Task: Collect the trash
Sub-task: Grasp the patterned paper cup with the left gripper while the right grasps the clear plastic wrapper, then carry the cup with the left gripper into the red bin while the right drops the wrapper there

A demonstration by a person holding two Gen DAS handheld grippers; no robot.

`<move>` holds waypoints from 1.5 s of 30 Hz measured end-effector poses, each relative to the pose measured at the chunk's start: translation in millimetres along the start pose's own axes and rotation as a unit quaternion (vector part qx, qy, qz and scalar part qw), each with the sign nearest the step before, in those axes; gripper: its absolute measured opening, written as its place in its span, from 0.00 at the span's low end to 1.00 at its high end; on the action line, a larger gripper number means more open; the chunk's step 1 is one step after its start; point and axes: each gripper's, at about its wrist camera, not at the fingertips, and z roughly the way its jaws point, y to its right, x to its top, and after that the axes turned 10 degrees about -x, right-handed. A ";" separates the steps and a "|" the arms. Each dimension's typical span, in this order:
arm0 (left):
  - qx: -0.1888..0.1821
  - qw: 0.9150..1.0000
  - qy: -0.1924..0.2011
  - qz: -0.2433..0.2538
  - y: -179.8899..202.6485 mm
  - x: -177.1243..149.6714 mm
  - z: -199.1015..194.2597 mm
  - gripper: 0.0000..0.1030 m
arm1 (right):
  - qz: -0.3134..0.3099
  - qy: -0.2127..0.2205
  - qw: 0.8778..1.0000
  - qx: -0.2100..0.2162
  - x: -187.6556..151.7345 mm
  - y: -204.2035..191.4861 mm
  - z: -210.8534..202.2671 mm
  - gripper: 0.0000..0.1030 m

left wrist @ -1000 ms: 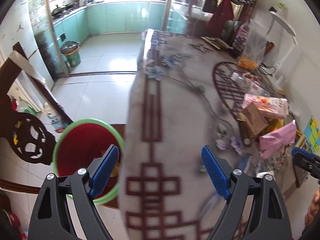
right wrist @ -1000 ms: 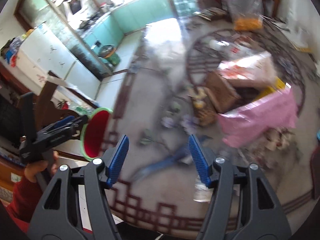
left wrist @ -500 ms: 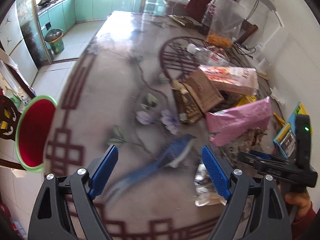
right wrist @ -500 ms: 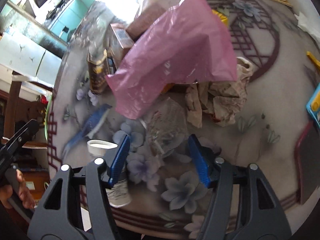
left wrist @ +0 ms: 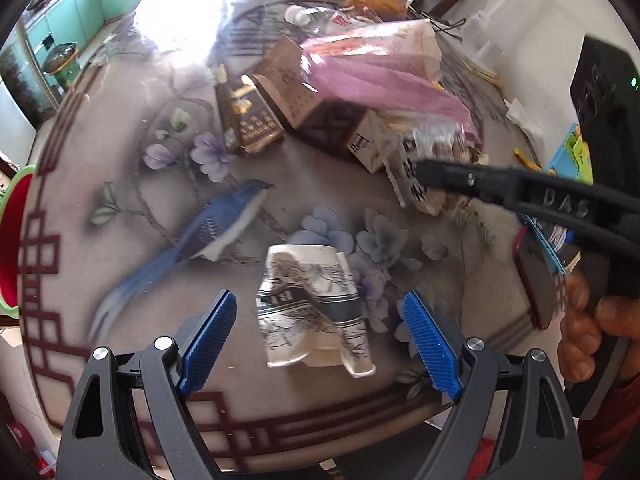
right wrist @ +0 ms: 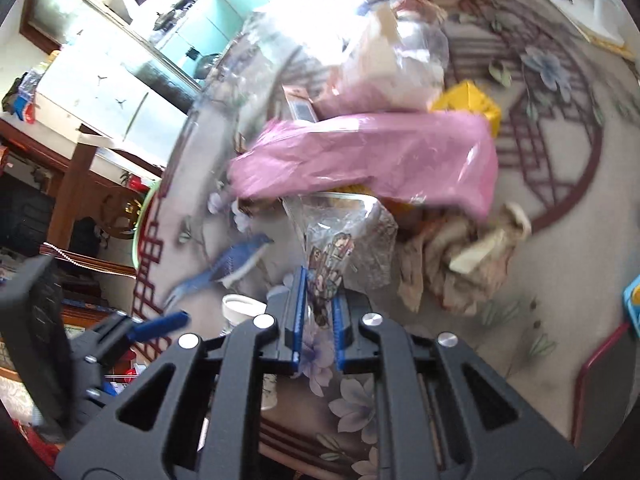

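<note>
Between my left gripper's (left wrist: 318, 340) wide-open jaws lies the crushed paper cup (left wrist: 314, 306), long axis pointing away from me, untouched on the table (left wrist: 120, 128), while my right gripper (right wrist: 318, 320), just closing, pinches the clear wrapper (right wrist: 344, 240).

Pink bag (right wrist: 368, 156), yellow box (right wrist: 472, 102), floral table (left wrist: 132, 128) (painted blue bird (left wrist: 224, 224))

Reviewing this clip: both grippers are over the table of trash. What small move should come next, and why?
Probably lift the right gripper: its jaws have just closed on the clear printed wrapper, which should come free of the pile. The left gripper hangs open around the crushed paper cup, not yet gripping.
</note>
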 end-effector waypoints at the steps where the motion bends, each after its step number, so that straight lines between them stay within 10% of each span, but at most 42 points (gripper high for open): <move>1: 0.000 1.000 -0.004 0.000 1.5 0.7 3.4 0.79 | -0.003 0.002 1.000 0.004 1.9 -1.2 -1.9 0.12; 8: 0.006 1.000 -0.027 -0.009 3.5 6.4 22.9 0.72 | -0.016 0.004 0.999 0.035 11.9 -6.6 -15.4 0.12; 15: -0.013 0.999 -0.042 -0.022 -3.9 7.3 28.5 0.25 | -0.042 0.019 0.998 0.049 23.1 -31.0 -27.9 0.12; 45: 0.082 0.977 0.188 -0.055 -69.2 37.7 -135.8 0.22 | -0.074 0.094 0.990 0.070 47.6 -87.0 -74.3 0.12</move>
